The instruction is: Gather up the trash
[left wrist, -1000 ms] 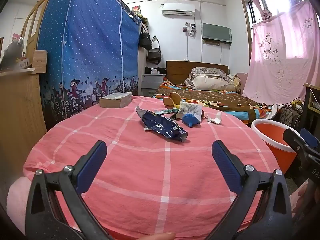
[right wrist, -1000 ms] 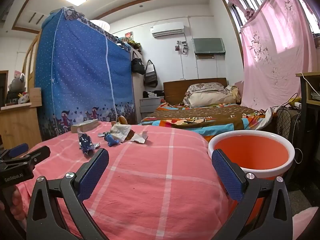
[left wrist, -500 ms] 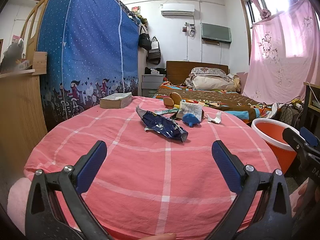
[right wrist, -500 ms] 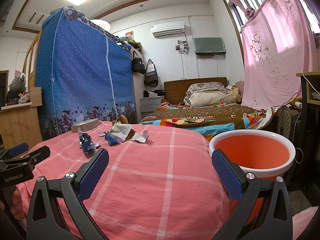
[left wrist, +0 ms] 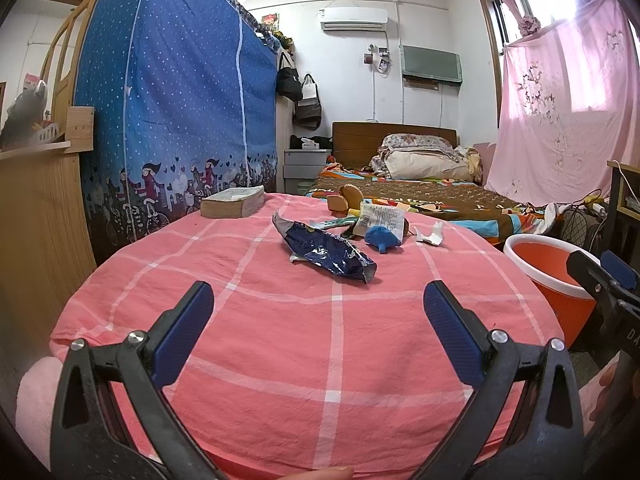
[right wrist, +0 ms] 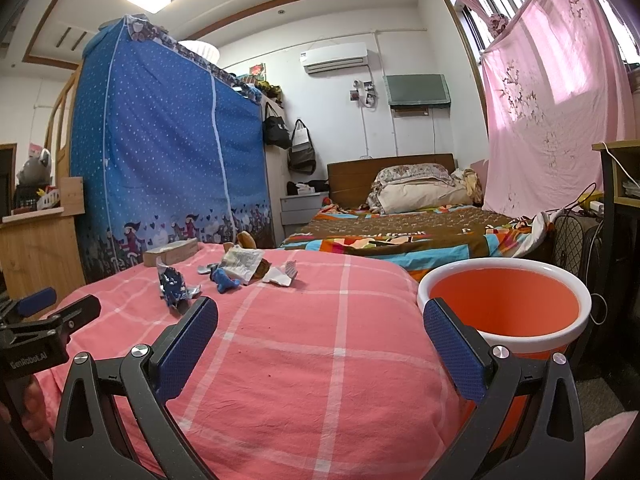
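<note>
Trash (left wrist: 332,254) on pink cloth (left wrist: 280,340), beside orange bucket (right wrist: 504,312)

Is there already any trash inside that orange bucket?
No, the orange bucket shows only its bare orange inside in the right wrist view.

The left gripper (right wrist: 44,322), seen at the left edge of the right wrist view, bore "GenRobot.AI" in white. The bed cover (right wrist: 400,236) showed a pale word, roughly "frank". Wrapper print was illegible.
</note>
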Demonstrator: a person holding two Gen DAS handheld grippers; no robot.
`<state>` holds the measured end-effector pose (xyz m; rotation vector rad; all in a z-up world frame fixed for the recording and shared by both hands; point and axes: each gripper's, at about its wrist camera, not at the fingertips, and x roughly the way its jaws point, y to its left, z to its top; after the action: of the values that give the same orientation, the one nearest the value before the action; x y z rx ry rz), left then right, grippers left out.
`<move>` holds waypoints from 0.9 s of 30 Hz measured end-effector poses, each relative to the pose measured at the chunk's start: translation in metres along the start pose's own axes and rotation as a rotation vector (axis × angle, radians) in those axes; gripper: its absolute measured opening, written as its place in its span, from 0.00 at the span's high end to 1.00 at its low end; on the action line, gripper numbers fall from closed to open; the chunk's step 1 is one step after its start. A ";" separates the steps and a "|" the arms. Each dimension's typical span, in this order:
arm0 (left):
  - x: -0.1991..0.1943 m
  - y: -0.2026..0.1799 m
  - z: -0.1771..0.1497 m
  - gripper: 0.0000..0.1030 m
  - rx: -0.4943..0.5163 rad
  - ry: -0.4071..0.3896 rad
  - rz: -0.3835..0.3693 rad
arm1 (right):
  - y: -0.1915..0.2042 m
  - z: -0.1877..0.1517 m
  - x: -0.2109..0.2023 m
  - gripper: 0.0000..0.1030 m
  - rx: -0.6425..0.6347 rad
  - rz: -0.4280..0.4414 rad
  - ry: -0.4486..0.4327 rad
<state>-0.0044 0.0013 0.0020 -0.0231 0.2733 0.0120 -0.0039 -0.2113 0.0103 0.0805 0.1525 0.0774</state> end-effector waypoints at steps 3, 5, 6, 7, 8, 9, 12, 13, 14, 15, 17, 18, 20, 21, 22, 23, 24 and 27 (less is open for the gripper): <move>0.000 0.000 0.000 0.00 0.000 0.000 0.000 | 0.000 0.000 0.000 0.00 0.000 0.000 0.001; 0.000 0.000 0.000 0.00 0.001 0.000 0.001 | 0.000 0.000 0.000 0.00 0.000 0.001 0.000; 0.000 0.000 0.000 0.00 0.001 0.000 0.000 | 0.000 0.000 0.000 0.00 0.000 0.000 0.000; 0.000 0.000 0.000 0.00 0.002 0.001 0.000 | -0.001 0.000 0.000 0.00 0.001 0.001 0.000; 0.000 0.000 0.000 0.00 0.002 0.001 0.000 | -0.001 0.000 0.000 0.00 0.001 0.001 0.000; 0.000 0.000 0.000 0.00 0.002 0.001 0.000 | -0.001 0.000 0.000 0.00 0.001 0.001 0.000; 0.000 0.000 0.000 0.00 0.003 0.001 0.000 | -0.001 0.000 0.000 0.00 0.002 0.001 0.001; 0.000 0.000 0.000 0.00 0.003 0.001 0.000 | -0.001 0.000 0.000 0.00 0.003 0.001 0.001; 0.000 0.000 0.000 0.00 0.003 0.001 0.000 | -0.001 0.000 0.000 0.00 0.003 0.002 0.001; 0.000 0.000 0.000 0.00 0.004 0.001 0.001 | -0.001 0.000 0.000 0.00 0.003 0.000 0.001; 0.000 0.000 0.000 0.00 0.003 0.001 0.001 | -0.002 0.000 0.000 0.00 0.003 0.001 0.000; 0.000 0.000 0.000 0.00 0.003 0.001 0.000 | -0.002 0.000 0.000 0.00 0.003 0.001 0.000; 0.000 0.000 0.000 0.00 0.004 0.001 0.002 | -0.003 0.000 0.001 0.00 0.003 0.001 0.001; 0.000 -0.001 0.000 0.00 0.005 0.001 0.002 | -0.004 0.000 0.001 0.00 0.004 0.002 0.002; 0.000 -0.001 0.000 0.00 0.005 0.001 0.001 | -0.004 0.001 0.001 0.00 0.005 0.003 0.003; -0.001 0.000 0.000 0.00 0.005 0.001 0.001 | -0.005 0.001 0.001 0.00 0.005 0.002 0.003; 0.000 -0.001 0.000 0.00 0.005 0.000 0.001 | 0.001 -0.001 0.000 0.00 0.006 0.003 0.004; 0.000 -0.001 0.000 0.00 0.005 0.000 0.001 | 0.001 -0.001 0.000 0.00 0.006 0.002 0.003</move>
<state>-0.0047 0.0006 0.0019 -0.0177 0.2737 0.0123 -0.0040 -0.2105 0.0091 0.0870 0.1560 0.0790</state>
